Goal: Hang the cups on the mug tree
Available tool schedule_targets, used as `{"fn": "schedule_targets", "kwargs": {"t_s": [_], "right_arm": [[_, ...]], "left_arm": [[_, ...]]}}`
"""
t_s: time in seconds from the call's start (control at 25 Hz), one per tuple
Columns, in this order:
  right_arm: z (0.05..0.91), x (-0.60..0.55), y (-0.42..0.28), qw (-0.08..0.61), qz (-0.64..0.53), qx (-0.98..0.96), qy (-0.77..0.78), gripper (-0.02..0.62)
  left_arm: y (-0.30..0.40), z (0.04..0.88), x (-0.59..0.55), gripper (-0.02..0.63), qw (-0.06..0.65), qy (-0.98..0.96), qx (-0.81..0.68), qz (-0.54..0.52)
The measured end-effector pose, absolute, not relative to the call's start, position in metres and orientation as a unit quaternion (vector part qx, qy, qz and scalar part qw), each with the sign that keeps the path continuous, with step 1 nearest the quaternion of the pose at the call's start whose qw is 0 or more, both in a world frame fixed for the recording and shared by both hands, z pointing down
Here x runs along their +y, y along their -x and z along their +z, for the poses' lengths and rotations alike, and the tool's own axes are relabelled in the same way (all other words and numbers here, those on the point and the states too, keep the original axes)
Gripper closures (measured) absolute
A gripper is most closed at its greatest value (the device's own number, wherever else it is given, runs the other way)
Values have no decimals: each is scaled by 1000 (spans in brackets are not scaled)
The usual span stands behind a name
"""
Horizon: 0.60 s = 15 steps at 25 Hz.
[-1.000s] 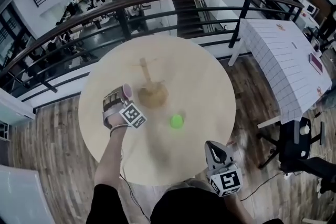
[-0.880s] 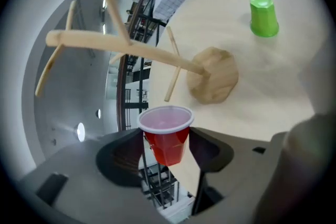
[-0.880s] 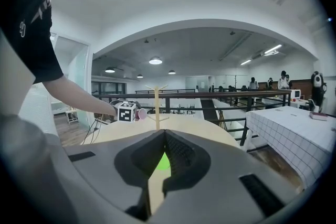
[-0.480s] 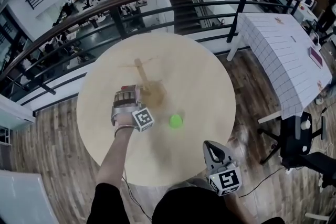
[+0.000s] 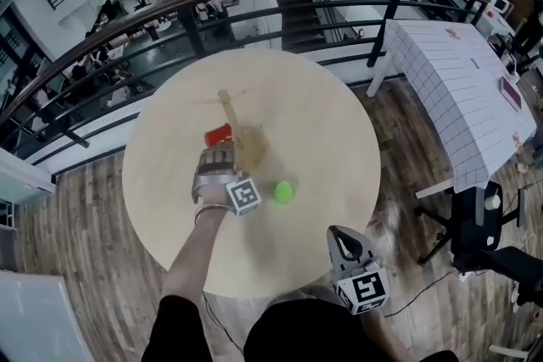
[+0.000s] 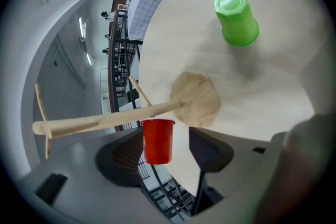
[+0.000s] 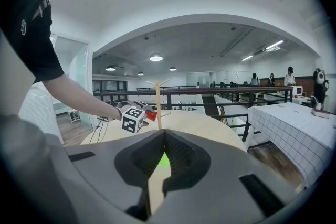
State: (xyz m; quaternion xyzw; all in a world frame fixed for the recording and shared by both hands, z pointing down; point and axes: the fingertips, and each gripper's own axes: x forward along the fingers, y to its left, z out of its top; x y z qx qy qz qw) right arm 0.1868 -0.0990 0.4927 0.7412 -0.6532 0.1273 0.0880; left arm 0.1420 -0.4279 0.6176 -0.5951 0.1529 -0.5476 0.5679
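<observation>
The wooden mug tree (image 5: 229, 110) stands left of the round table's middle; it also shows as a long pole (image 6: 105, 120) and as a thin upright (image 7: 157, 99). A red cup (image 5: 218, 136) lies sideways in the air, rim against the pole. My left gripper (image 5: 216, 155) sits just behind it, jaws apart. The red cup (image 6: 157, 140) is beside one pad, with a clear gap to the other. I cannot tell whether a peg carries it. A green cup (image 5: 284, 193) stands upside down on the table (image 5: 322, 123). My right gripper (image 5: 338, 233) is shut and empty at the near edge.
A dark railing (image 5: 254, 0) curves behind the table, with a lower floor beyond it. A table with a white checked cloth (image 5: 458, 89) and an office chair (image 5: 484, 225) stand to the right. In the right gripper view the person's arm (image 7: 79, 94) reaches toward the tree.
My left gripper has moved right to the mug tree and rolled. The red cup now shows ahead of its tips, against the pole. The right gripper has stayed put.
</observation>
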Motion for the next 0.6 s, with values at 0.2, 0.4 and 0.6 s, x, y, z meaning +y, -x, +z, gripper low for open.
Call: {"fn": "schedule_targets", "kwargs": {"t_s": [0.2,0.4,0.6], "right_arm": [[495,-99,-185,81,128,-657,-739,586],[495,-109,-177,74,124,-672,-726,586],[496,-123,-163,68,117,-695,-707,586]], "left_arm": [[-140,606,-395,330,485,683,188,-513],[-131,596,-366,350,365,772,248,-458],[-115,572,-335,481,304,810,298,-404]]}}
